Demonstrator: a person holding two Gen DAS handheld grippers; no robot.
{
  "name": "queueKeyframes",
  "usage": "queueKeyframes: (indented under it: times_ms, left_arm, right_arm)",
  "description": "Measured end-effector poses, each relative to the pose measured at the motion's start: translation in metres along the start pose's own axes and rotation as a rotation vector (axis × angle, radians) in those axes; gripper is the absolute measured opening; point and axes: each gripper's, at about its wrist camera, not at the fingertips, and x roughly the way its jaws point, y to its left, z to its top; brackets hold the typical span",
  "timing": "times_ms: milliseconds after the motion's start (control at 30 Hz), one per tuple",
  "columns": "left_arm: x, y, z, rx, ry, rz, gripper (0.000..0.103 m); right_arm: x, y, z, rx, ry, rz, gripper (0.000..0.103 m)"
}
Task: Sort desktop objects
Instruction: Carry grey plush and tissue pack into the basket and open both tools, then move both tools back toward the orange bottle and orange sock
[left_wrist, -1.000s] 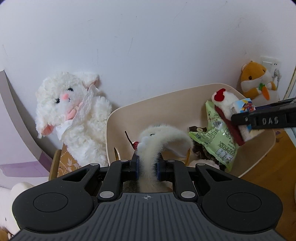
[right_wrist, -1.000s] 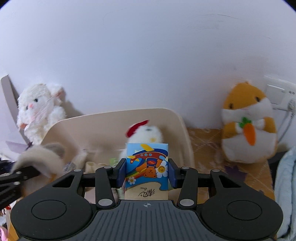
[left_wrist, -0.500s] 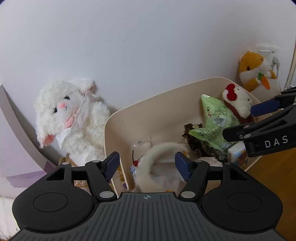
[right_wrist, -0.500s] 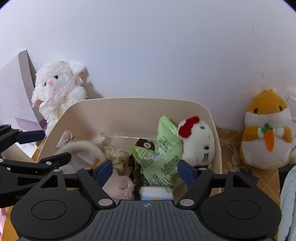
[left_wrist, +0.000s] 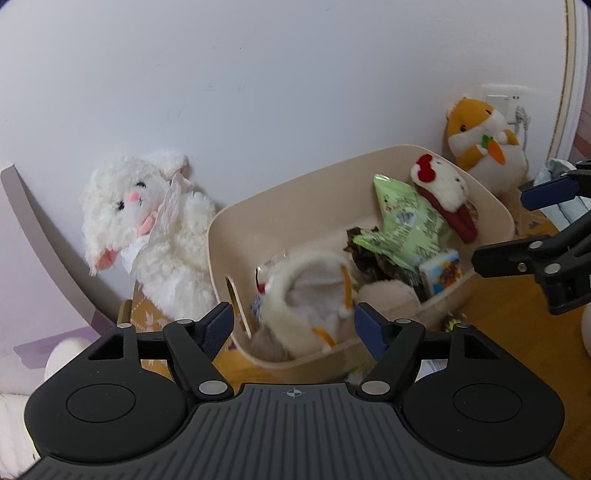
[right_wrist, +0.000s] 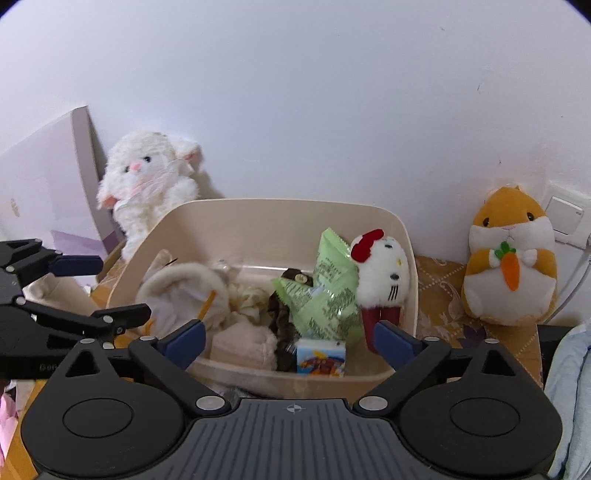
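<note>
Left gripper (left_wrist: 293, 326): fingers opening and empty, where a second ago they pinched the furry white headband (left_wrist: 295, 295), which now lies in the beige bin (left_wrist: 369, 162) at its left end. Right gripper (right_wrist: 288, 338): fingers opening wide and empty; the small cartoon-printed carton (right_wrist: 320, 357) they held earlier now rests against the bin's near wall.

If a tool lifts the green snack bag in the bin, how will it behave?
The green bag looks crinkled and puffy, so it is probably light and would bend when squeezed. Its glossy film may slip. It leans on the cat plush, which might shift.
</note>
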Motion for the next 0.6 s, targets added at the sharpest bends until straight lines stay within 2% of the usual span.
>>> queueKeyframes:
  times_ms: [200,600]
  left_arm:
    - [-0.025,-0.006,-0.029,0.021,0.013,-0.039,0.074]
    - [-0.051,-0.02,-0.091,0.143,0.071,-0.166,0.074]
  right_arm:
    - [-0.019,0.004,-0.03,0.033,0.017,0.008,0.103]
    - [-0.046,0.024,-0.107,-0.034,0.163,0.042,0.103]
